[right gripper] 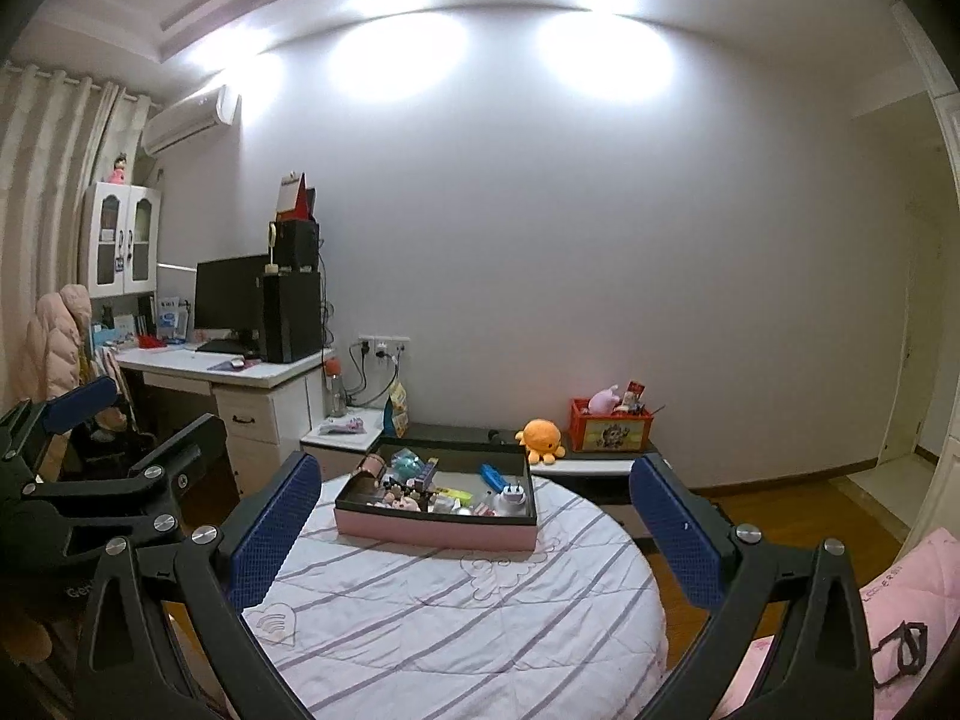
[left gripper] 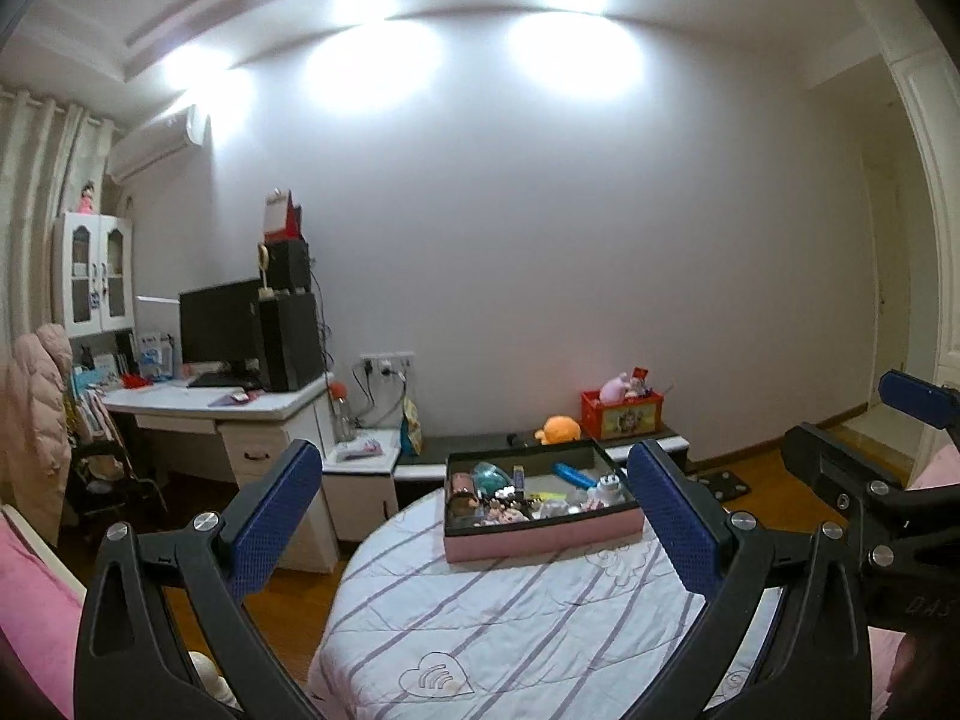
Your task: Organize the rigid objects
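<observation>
A shallow pink box (left gripper: 540, 537) with a dark rim sits at the far end of a round table with a striped white cover (left gripper: 510, 618). It holds several small items, among them a blue oblong piece (left gripper: 573, 474) and a teal toy (left gripper: 489, 476). The box (right gripper: 432, 534) also shows in the right wrist view. My left gripper (left gripper: 477, 519) is open and empty, raised on the near side of the box. My right gripper (right gripper: 480, 531) is open and empty too, likewise short of the box. Each gripper shows at the edge of the other's view.
A white desk (left gripper: 240, 405) with a monitor and black speakers stands at the left. A low bench by the wall holds an orange plush (left gripper: 561, 429) and a red box of toys (left gripper: 621, 414). Pink cushions (right gripper: 912, 594) lie at the right, wood floor around the table.
</observation>
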